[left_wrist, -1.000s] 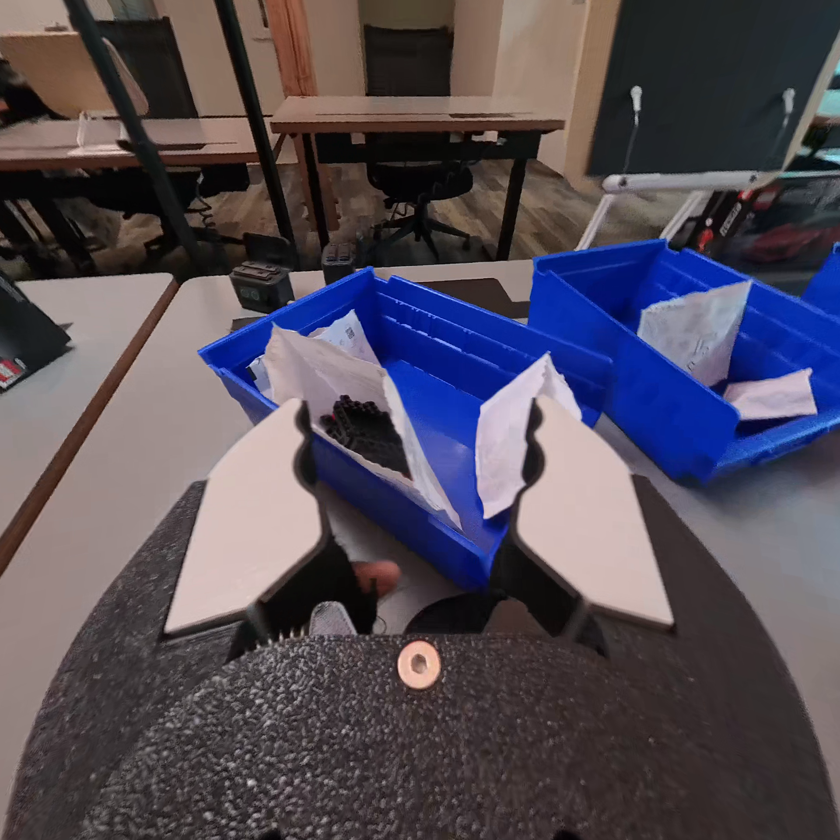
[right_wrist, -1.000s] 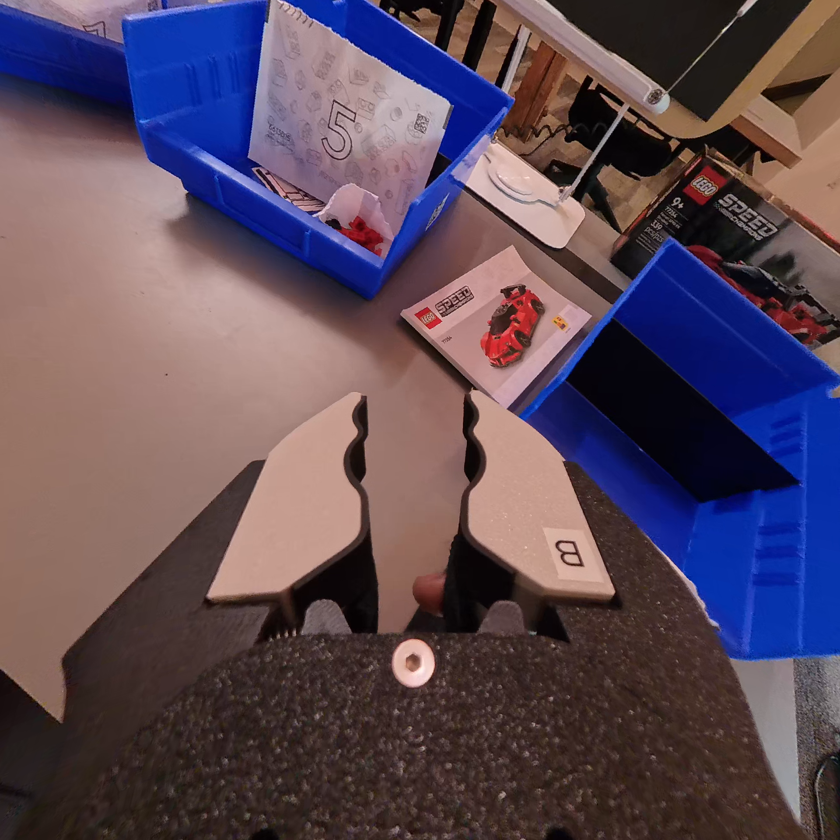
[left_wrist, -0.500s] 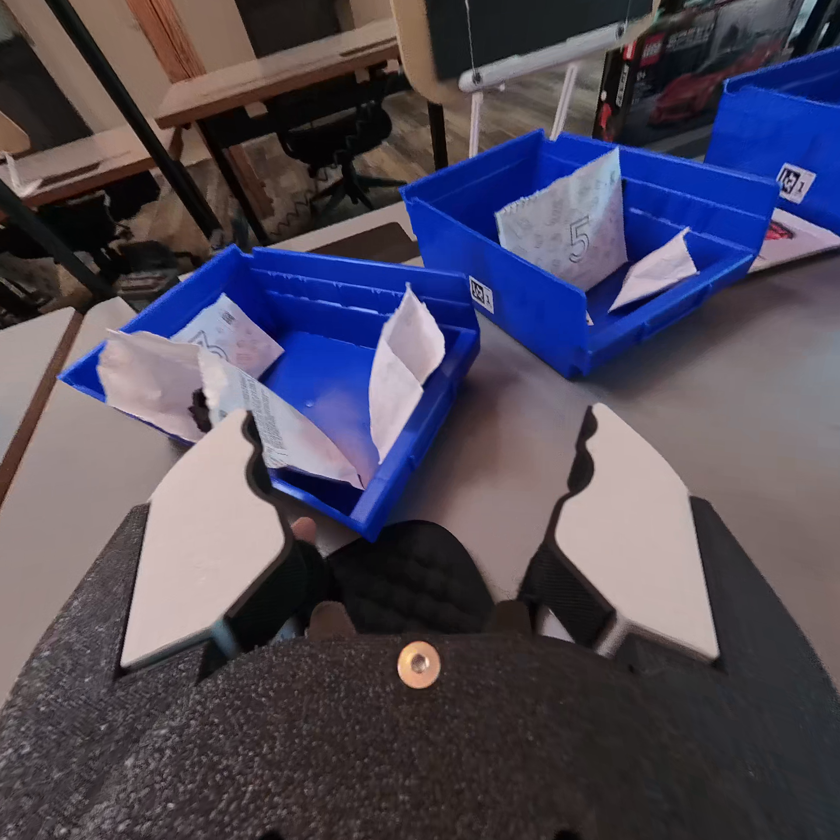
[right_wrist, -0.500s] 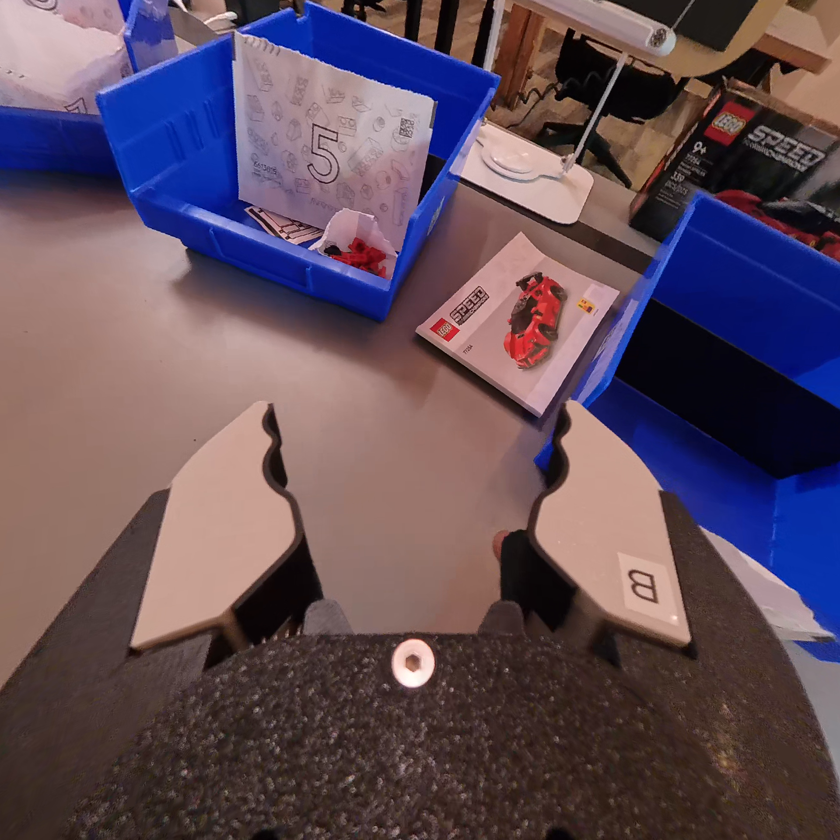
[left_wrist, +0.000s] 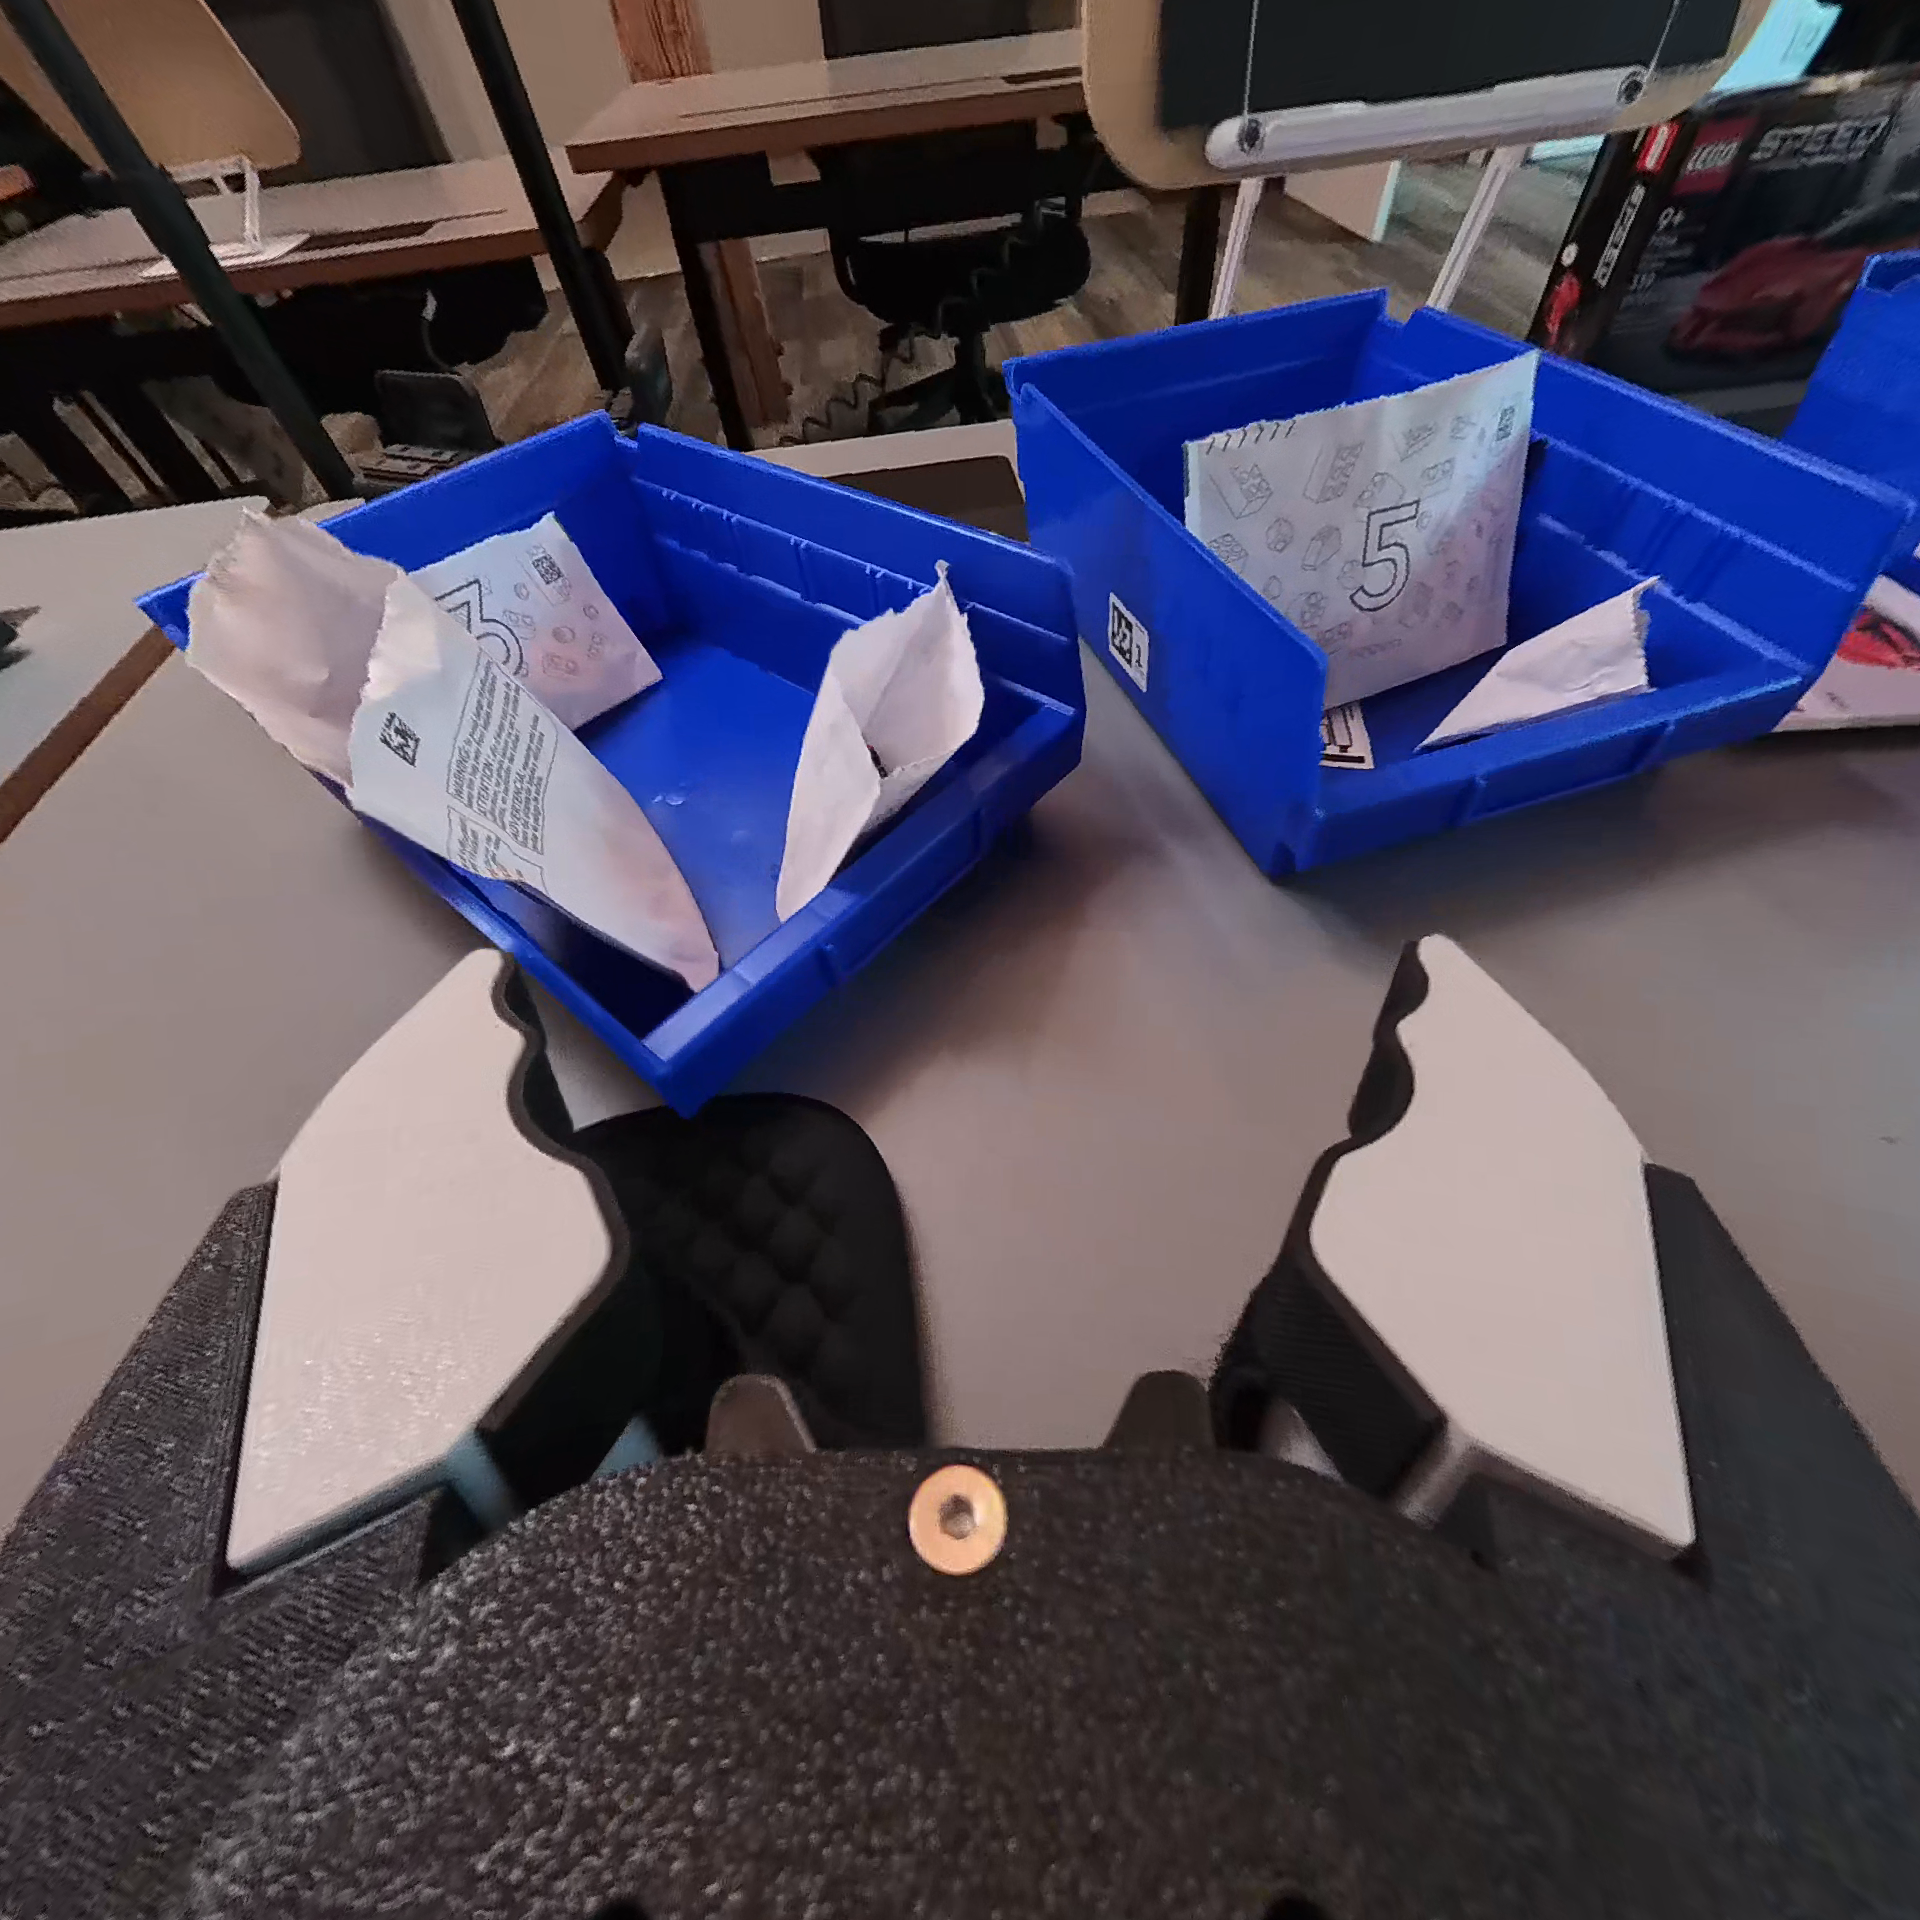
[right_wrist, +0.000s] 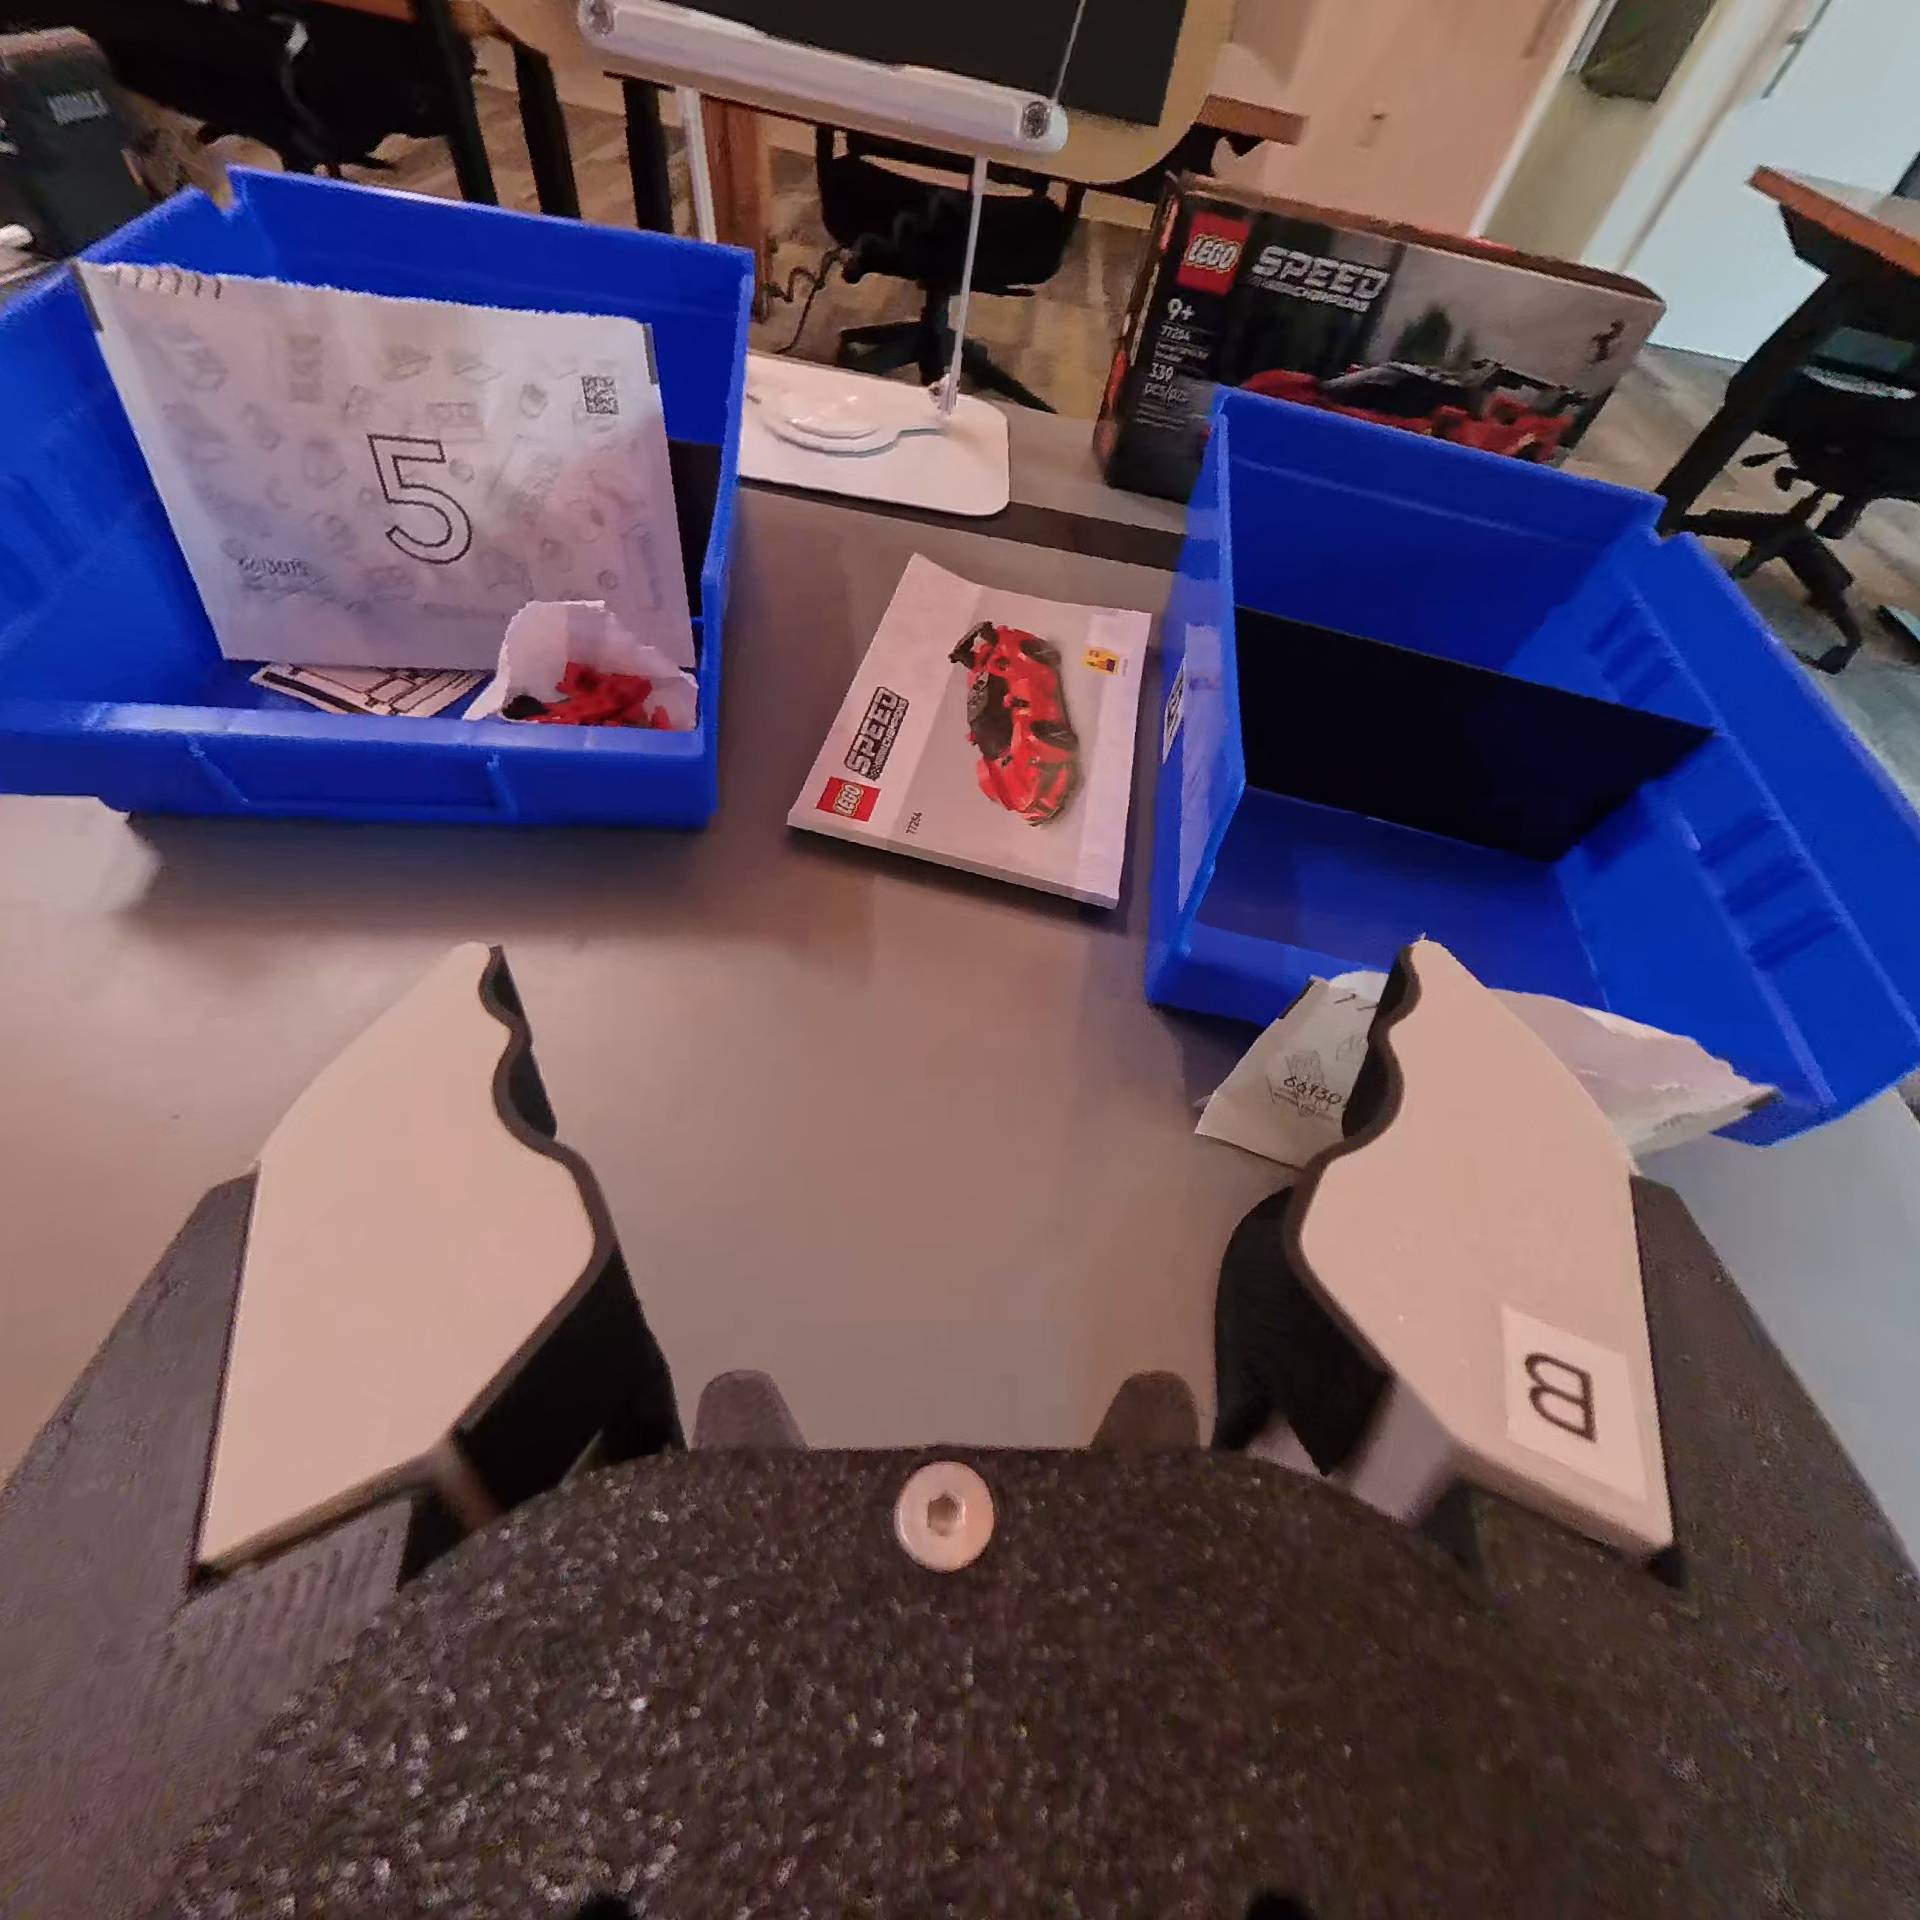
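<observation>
My left claw (left_wrist: 956, 977) is spread wide and holds nothing, hovering over the grey counter (left_wrist: 1143, 935). Just past its left finger, in the left middle of the frame, I see a blue bin (left_wrist: 831, 935) with its near corner almost between my fingers. Three torn white paper bags (left_wrist: 520, 769) sit in it, one leaning over the near wall. To the upper right stands a second blue bin (left_wrist: 1195, 623), apart from the first, with a printed paper bag (left_wrist: 1371, 540) upright inside and a smaller torn one (left_wrist: 1548, 675) beside it.

My right claw (right_wrist: 951, 977) is also wide and empty above bare counter. At upper left of that frame is the bin (right_wrist: 364, 758) with the upright printed bag, a sticker sheet (right_wrist: 374, 686) and an opened bag of red pieces (right_wrist: 597, 696) at its front. A booklet (right_wrist: 987, 738) with a red car on its cover lies flat in the upper middle, between that bin and a third blue bin (right_wrist: 1195, 831) at right, which has a dark divider (right_wrist: 1455, 748). A crumpled paper bag (right_wrist: 1288, 1081) lies just beside my right finger, against that bin. A toy box (right_wrist: 1382, 332) stands behind.
</observation>
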